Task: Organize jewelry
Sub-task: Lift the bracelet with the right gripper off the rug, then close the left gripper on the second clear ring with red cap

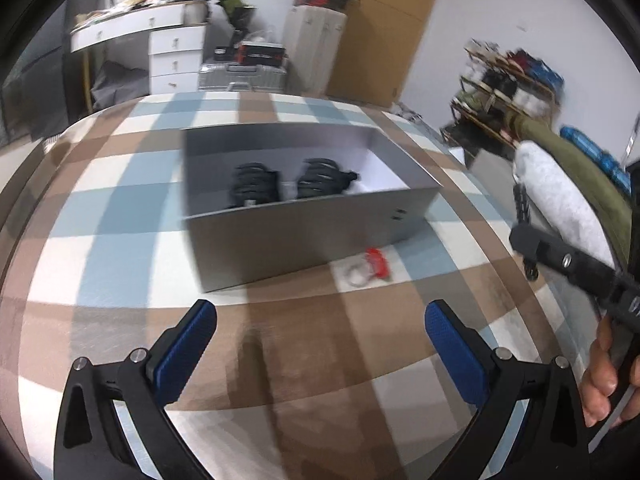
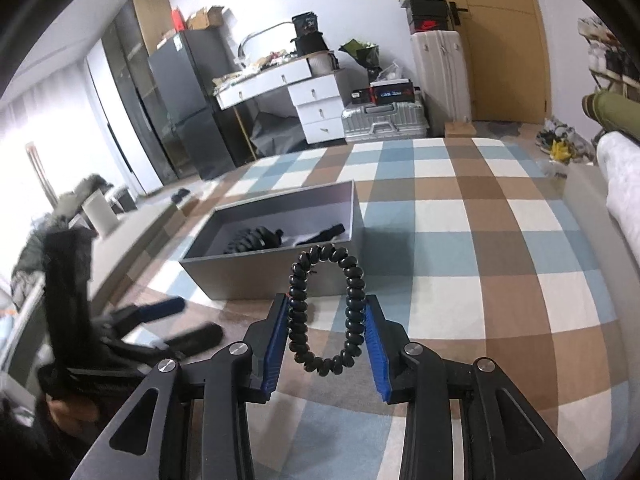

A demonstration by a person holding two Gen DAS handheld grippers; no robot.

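Note:
My right gripper [image 2: 327, 300] is shut on a black beaded bracelet [image 2: 298, 320]; the loop stands upright between the blue pads, above the checked bedspread. Just beyond it is a grey open box [image 2: 256, 276] with two black bracelets [image 1: 254, 184] [image 1: 324, 178] inside. In front of the box wall [image 1: 320, 236] lie a small red piece [image 1: 378, 262] and a silvery piece [image 1: 356, 274]. My left gripper [image 1: 320, 312] hangs open and holds nothing, near the box's front. It appears blurred at the left of the right wrist view [image 2: 192, 320].
The checked bedspread [image 2: 480, 240] stretches wide to the right of the box. A white and olive fabric bulk [image 2: 620, 184] lies at the right edge. Past the bed's far edge stand a silver suitcase [image 2: 380, 120] and a white desk [image 2: 280, 80].

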